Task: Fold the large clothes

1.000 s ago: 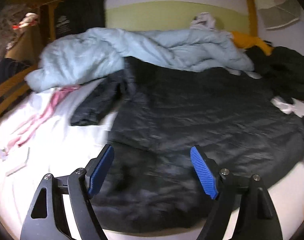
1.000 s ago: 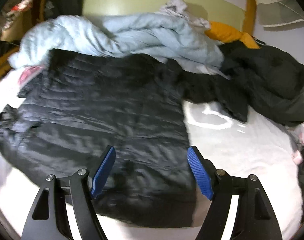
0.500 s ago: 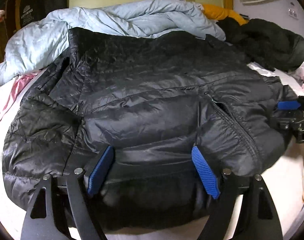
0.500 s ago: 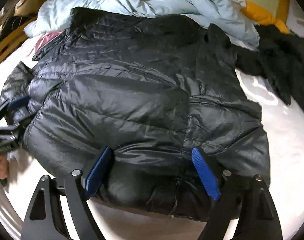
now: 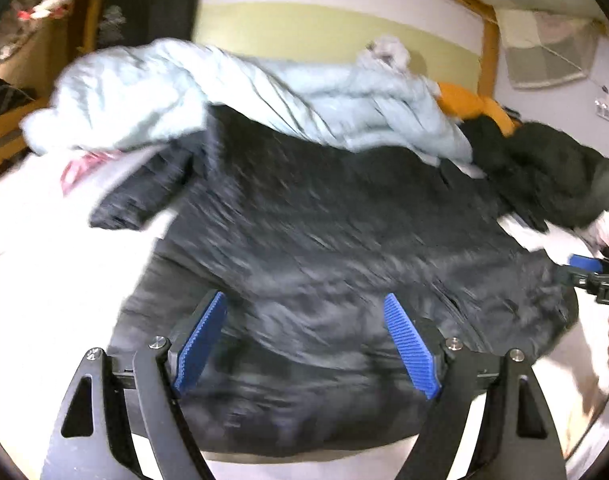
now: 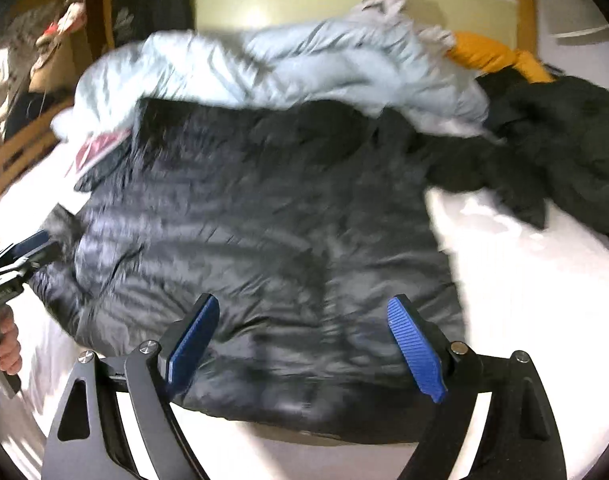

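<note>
A black quilted jacket (image 5: 344, 248) lies spread on the white bed (image 5: 64, 280), with one sleeve (image 5: 124, 208) sticking out at the left. My left gripper (image 5: 304, 344) hangs open over its near hem, blue pads wide apart and gripping nothing. In the right wrist view the same jacket (image 6: 264, 240) fills the middle. My right gripper (image 6: 302, 344) is over the hem too, its jaws wide and still opening, with no cloth pinched between them. Each gripper shows at the edge of the other's view: the right gripper (image 5: 592, 276) and the left gripper (image 6: 20, 256). Both views are motion-blurred.
A pale blue duvet (image 5: 244, 96) is heaped behind the jacket. At the back right lie an orange cloth (image 5: 464, 104) and another dark garment (image 6: 564, 140). A pink cloth (image 5: 80, 164) is at the left, and a wooden bed frame (image 5: 488, 52) stands by the wall.
Half a second ago both cameras were close in over the jacket; they have drawn back to about where they were a second ago. The right gripper's pads stand slightly wider.
</note>
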Motion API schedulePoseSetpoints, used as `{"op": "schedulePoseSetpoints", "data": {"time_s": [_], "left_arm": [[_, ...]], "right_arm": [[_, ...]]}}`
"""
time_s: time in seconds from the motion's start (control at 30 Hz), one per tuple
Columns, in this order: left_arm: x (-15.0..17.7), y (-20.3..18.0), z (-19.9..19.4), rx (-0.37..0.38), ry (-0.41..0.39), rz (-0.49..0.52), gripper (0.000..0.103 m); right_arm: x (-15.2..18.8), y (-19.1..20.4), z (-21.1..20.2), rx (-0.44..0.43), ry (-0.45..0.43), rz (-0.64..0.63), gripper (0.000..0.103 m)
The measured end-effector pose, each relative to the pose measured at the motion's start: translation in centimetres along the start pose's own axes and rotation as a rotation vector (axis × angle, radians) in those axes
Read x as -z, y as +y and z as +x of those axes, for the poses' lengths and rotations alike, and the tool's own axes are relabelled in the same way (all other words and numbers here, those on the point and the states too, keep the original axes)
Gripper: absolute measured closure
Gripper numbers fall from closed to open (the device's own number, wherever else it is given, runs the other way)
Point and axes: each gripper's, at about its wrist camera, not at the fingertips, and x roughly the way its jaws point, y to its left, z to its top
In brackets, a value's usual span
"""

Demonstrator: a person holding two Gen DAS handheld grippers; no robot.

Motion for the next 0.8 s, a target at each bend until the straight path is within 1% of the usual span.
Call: {"op": "schedulePoseSetpoints", "data": {"time_s": [0.1,0.17,0.23,0.27,0.3,0.33,0.37,0.4,0.43,0.47,0.53,0.6,0.7,0.8], "left_arm": [[-0.7,2.1,0.1,-0.071,0.002,-0.026,0.023],[-0.9,3.7,1.2,-0.083,0.044,-0.081,0.023],[-1.1,5.4,3.0,-0.057,0.098,-0.154,0.023],[-1.3,6.1,4.1,-0.050,0.125,-0.181,0.023],[-1.6,6.7,5.2,-0.058,0.144,-0.193,0.023],[-1.6,6.9,5.8,-0.072,0.154,-0.192,0.023],[-1.6,7.2,6.4,-0.098,0.164,-0.184,0.024],[-1.4,7.5,6.8,-0.124,0.175,-0.179,0.027],[-1.0,7.7,7.2,-0.135,0.189,-0.182,0.031],[-0.7,8.0,7.6,-0.138,0.210,-0.186,0.031],[0.2,8.1,8.7,-0.158,0.259,-0.179,0.031],[0.9,8.2,9.5,-0.191,0.288,-0.161,0.031],[1.1,8.1,9.3,-0.202,0.270,-0.163,0.032],[0.6,7.8,7.7,-0.166,0.219,-0.187,0.032]], "right_arm": [[-0.3,-2.1,-0.7,0.011,-0.012,0.061,0.015],[-0.2,-3.7,-0.1,0.021,0.009,0.108,0.015],[-0.1,-5.1,0.9,0.022,0.052,0.151,0.026],[-0.1,-5.6,1.5,0.027,0.069,0.165,0.035],[-0.4,-6.0,2.3,0.030,0.085,0.176,0.045],[-0.6,-6.1,3.0,0.028,0.090,0.174,0.051],[-0.9,-6.3,3.5,0.020,0.096,0.170,0.060],[-1.1,-6.4,4.1,0.010,0.101,0.165,0.065],[-1.1,-6.5,4.6,-0.001,0.105,0.162,0.065],[-1.0,-6.6,5.2,-0.008,0.120,0.158,0.066],[-0.7,-6.6,7.0,0.000,0.184,0.150,0.067],[-0.4,-6.6,8.2,0.009,0.214,0.154,0.067],[-0.4,-6.3,8.4,0.023,0.207,0.164,0.067],[-0.6,-6.2,7.3,0.020,0.173,0.174,0.067]]}}
